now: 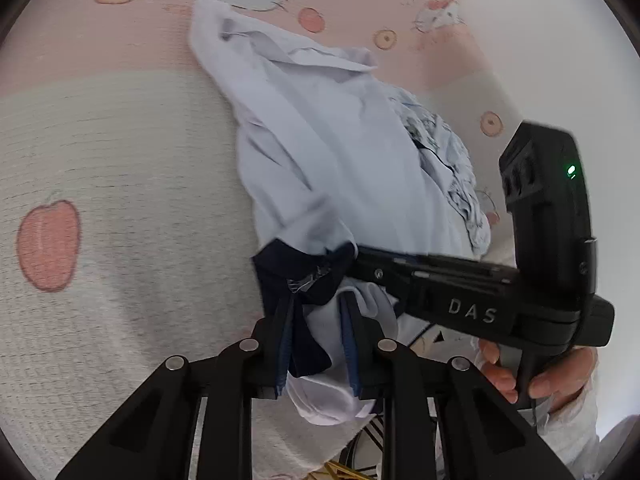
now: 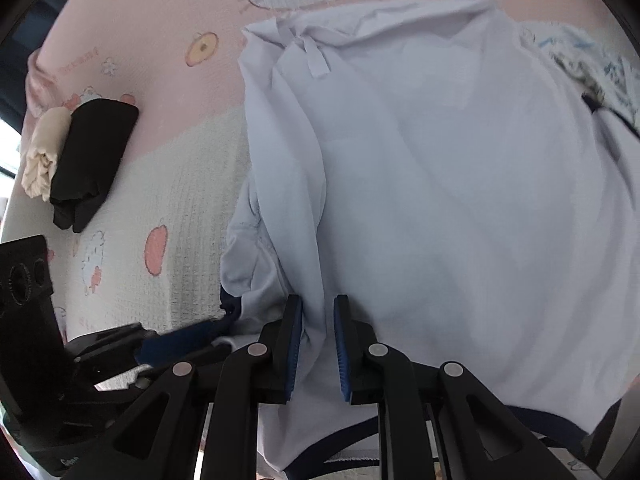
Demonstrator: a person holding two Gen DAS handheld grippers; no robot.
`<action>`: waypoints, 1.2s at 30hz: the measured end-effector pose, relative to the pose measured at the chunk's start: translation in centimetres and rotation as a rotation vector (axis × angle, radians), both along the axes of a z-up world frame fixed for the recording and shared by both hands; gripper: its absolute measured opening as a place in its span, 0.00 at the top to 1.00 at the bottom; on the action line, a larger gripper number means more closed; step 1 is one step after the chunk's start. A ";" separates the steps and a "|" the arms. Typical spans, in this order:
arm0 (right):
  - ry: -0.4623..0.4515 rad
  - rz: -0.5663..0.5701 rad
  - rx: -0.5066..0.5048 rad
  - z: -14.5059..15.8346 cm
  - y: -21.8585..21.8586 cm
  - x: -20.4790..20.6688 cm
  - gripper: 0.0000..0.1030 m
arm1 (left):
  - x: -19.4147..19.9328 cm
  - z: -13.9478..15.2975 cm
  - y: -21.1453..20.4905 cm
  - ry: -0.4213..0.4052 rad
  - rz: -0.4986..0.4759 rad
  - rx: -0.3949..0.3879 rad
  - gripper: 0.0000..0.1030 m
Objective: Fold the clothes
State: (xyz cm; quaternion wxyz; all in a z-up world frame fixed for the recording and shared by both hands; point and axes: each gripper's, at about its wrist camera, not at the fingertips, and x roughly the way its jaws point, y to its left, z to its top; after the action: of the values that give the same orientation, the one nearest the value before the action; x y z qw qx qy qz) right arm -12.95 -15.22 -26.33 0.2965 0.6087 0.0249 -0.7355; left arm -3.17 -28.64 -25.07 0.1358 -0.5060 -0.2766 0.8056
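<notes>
The pale blue polo shirt (image 2: 440, 200) with navy trim lies partly spread on the pink-and-cream cartoon blanket (image 1: 100, 160), its near edge lifted. The left hand-held gripper (image 1: 320, 340) pinches the navy-cuffed sleeve, and the right hand-held gripper (image 2: 318, 344) clamps a fold of the body, probably so the cloth stays taut for folding over. A folded black garment (image 2: 92, 160) and a cream one (image 2: 44, 152) sit aside, clear of the working area.

Black tongs (image 2: 318, 344), blue ribbed pads (image 2: 295, 344)
</notes>
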 end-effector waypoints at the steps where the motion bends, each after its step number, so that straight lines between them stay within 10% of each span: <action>1: 0.016 0.002 -0.010 0.3 0.1 0.1 0.86 | -0.1 0.1 0.2 0.003 -0.003 0.004 0.82; 12: -0.017 0.005 -0.304 3.4 2.7 0.5 0.85 | -1.1 0.2 2.0 0.008 -0.014 0.030 0.82; 26: 0.010 0.091 -0.093 0.6 -0.5 1.5 0.85 | -1.1 0.2 2.9 -0.006 -0.008 -0.034 0.81; 31: 0.010 0.038 -0.080 0.3 0.6 0.9 0.85 | 0.5 1.8 1.5 0.029 0.034 -0.083 0.50; 36: -0.004 0.014 -0.042 -0.3 2.0 0.4 0.85 | 0.4 1.3 -0.9 0.017 0.096 -0.058 0.49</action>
State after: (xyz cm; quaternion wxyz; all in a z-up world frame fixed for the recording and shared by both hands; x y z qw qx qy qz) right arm -12.54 -13.26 -26.62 0.3143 0.6037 0.0131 -0.7325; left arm -2.75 -29.51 -23.77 0.0848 -0.4891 -0.2758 0.8231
